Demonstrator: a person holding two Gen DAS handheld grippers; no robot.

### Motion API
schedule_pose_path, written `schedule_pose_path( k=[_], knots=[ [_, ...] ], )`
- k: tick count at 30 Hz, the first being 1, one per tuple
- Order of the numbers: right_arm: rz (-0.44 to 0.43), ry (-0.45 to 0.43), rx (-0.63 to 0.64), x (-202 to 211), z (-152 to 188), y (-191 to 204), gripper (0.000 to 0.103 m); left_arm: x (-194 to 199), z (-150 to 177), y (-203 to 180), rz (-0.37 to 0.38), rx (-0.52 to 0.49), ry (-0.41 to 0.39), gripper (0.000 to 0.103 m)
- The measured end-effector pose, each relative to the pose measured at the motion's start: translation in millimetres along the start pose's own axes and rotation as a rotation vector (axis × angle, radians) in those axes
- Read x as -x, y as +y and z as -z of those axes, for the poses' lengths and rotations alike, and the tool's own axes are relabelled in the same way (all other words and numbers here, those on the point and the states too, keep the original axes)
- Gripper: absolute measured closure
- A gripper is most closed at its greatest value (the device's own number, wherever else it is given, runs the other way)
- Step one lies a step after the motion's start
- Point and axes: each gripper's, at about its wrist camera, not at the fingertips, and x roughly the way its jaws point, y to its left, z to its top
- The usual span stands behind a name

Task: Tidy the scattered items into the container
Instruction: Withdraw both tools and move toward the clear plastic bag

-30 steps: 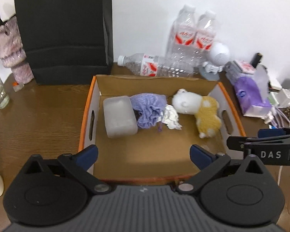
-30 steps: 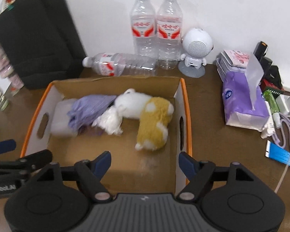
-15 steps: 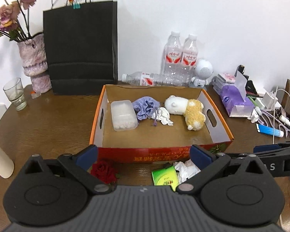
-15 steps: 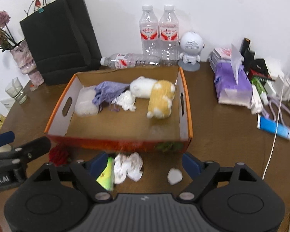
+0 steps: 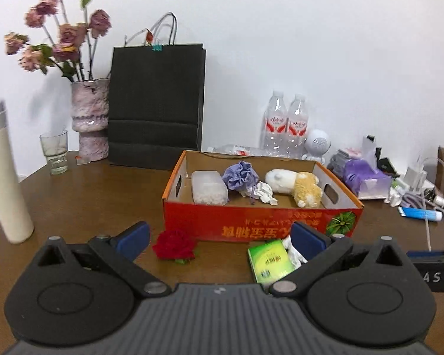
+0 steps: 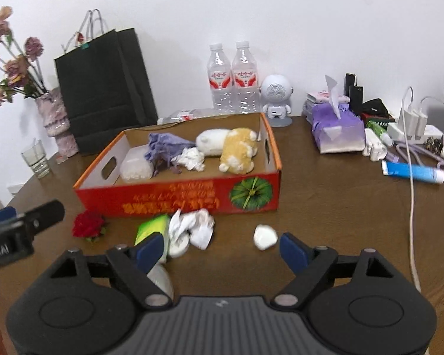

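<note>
Outside the box lie four items; both tongs gape, empty.

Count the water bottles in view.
3. Two stand upright side by side against the wall behind the box: left bottle, right bottle. A third bottle lies on its side behind the box's back wall, mostly hidden. More could be hidden.
</note>
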Motion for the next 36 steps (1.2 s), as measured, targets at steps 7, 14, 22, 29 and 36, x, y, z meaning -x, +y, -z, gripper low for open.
schedule_pose_path(
  k=[7,14,22,29,36],
  knots=[
    [-0.061,-0.064,-0.072,30,77,-6,0.018,57,67,-5,0.072,-0.046,-0.055,0.000],
    [-0.034,-0.160,0.010,67,123,-2,0.017,82,104,3,0.008,-0.020,-0.046,0.000],
    [0.007,-0.197,0.068,93,152,-8,0.016,104,121,5,-0.001,-0.024,-0.070,0.000],
    [0.004,-0.212,0.084,115,175,1,0.015,122,134,6,-0.016,-0.032,-0.088,0.000],
    [-0.037,-0.153,0.066,111,198,11,0.015,127,143,2,0.002,-0.057,-0.064,0.000]
  ],
)
